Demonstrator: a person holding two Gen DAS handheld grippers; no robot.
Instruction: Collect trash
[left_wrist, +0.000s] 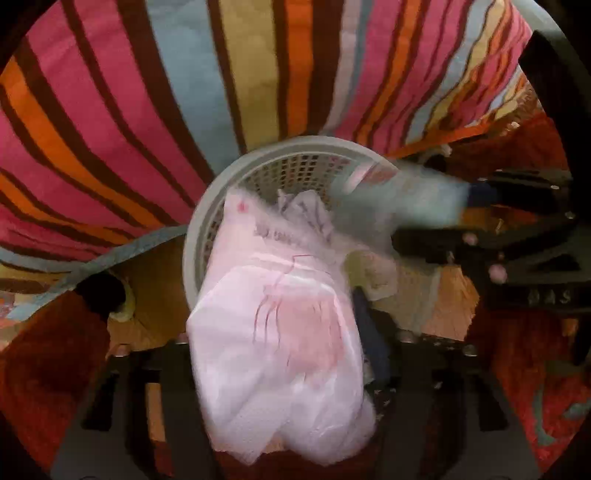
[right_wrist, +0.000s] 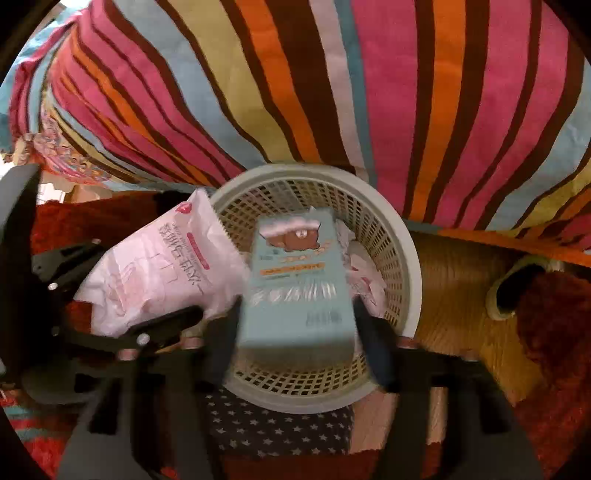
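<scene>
Both claws, left (left_wrist: 291, 354) and right (right_wrist: 295, 347), downward, parted

Both views are warmly and evenly lit, with no harsh glare. Fisheye bending curves the striped cloth (left_wrist: 110, 122) into arcs, and black corners frame each picture. Motion blur smears the pink bag (left_wrist: 280, 332) and the blue box (right_wrist: 299, 280). The floor beneath the basket (right_wrist: 402, 258) lies in dim shadow.

a bed cover (right_wrist: 369, 92) in pink, orange, brown, blue and yellow stripes hung above a red rug (right_wrist: 554, 350) and wooden floor (right_wrist: 454, 295).
</scene>
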